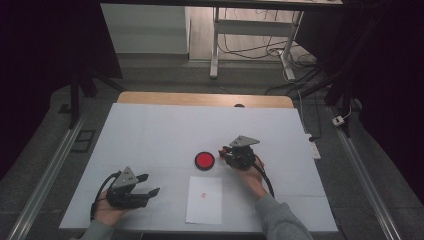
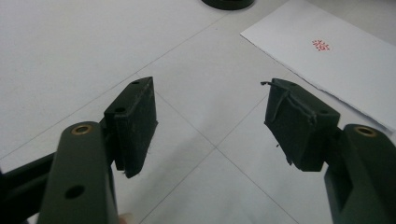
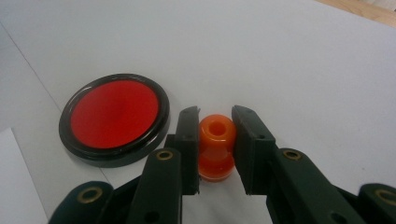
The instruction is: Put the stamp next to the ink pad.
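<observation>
My right gripper [image 3: 215, 114] is shut on a small orange stamp handle [image 3: 215, 147], which stands upright between the pads just above the white table. Directly to its left lies a round ink pad [image 3: 114, 116], red inside a black rim. In the high view the right gripper [image 1: 224, 150] sits just right of the ink pad [image 1: 204, 160]. A white sheet of paper [image 1: 204, 199] with a small red stamp mark [image 1: 203, 195] lies in front of the pad. My left gripper [image 1: 150, 184] rests at the front left, open, with nothing between its jaws [image 2: 212, 116].
The white table cover [image 1: 165, 130] spreads wide around everything, with a wooden edge [image 1: 200, 98] at the far side. In the left gripper view the paper [image 2: 327, 60] lies ahead to the right. Table legs and cables are on the floor beyond.
</observation>
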Available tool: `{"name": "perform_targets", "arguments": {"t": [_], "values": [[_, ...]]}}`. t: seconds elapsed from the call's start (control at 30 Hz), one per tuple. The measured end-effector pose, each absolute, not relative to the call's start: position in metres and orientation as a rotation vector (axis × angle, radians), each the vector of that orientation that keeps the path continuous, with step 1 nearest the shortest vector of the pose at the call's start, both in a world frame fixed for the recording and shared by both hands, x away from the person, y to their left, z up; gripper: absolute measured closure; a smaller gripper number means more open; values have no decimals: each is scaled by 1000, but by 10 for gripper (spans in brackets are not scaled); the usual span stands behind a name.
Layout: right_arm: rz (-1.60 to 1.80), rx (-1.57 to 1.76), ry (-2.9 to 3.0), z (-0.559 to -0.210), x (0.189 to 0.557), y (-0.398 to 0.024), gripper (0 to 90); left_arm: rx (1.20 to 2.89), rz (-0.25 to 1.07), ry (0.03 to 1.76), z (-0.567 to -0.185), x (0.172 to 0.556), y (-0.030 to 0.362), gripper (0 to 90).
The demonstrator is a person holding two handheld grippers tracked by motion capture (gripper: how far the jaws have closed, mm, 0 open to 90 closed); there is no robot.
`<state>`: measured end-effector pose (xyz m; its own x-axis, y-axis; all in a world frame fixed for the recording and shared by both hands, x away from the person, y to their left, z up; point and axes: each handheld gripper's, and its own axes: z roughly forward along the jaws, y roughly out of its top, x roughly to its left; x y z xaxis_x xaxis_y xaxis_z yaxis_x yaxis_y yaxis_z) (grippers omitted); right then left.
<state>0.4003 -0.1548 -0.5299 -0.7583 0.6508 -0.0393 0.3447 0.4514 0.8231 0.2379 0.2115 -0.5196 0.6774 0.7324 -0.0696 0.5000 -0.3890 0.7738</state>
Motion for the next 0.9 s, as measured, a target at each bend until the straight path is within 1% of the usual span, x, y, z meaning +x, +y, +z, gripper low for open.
{"name": "perform_targets", "arguments": {"t": [0.03,0.07,0.17,0.27,0.4,0.9], "values": [[1217,842,2357,-530,400,-155,714,2072,360,947,-520,238,211,340],[1212,840,2355,-530,400,-155,688,2073,360,947,-520,238,211,339],[1238,843,2342,-528,400,-155,561,2073,362,946,-520,238,211,339],[1264,851,2325,-524,399,-156,502,2071,366,947,-519,238,212,339],[1292,859,2312,-520,398,-159,485,2070,364,950,-520,238,213,339],[1311,839,2329,-506,385,-167,480,2068,360,952,-520,240,213,338]]}}
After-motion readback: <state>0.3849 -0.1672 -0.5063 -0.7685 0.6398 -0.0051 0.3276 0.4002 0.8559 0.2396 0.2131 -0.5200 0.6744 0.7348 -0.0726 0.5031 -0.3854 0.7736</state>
